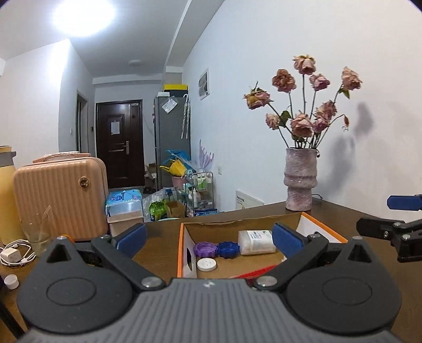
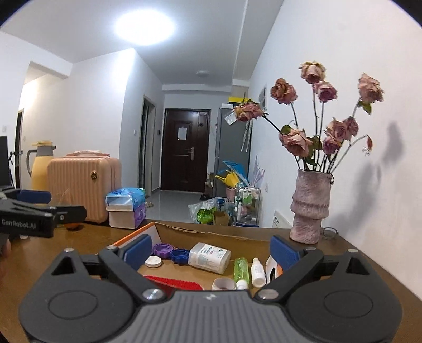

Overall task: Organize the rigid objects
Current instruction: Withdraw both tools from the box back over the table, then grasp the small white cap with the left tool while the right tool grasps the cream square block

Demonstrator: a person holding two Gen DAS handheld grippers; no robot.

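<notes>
- two grippers, left gripper [image 1: 209, 238] and right gripper [image 2: 212, 250], jaws spread, nothing between.
- cardboard box [image 2: 211, 233] on table [image 2: 100, 237] holds white bottle [image 2: 209, 257], purple cap [image 2: 163, 249], blue cap [image 2: 179, 255].
- red item [image 2: 174, 282] half hidden behind right gripper body; kind unclear.

I find both views brightly lit by a round ceiling lamp [image 1: 83, 15], blown out to white glare at the top of each frame. The flowers [image 2: 324, 118] throw soft grey shadows on the white wall [image 2: 382, 184] at right. Fisheye bending curves the walls, and dark corners show. Focus is sharp throughout, with no motion blur.
</notes>
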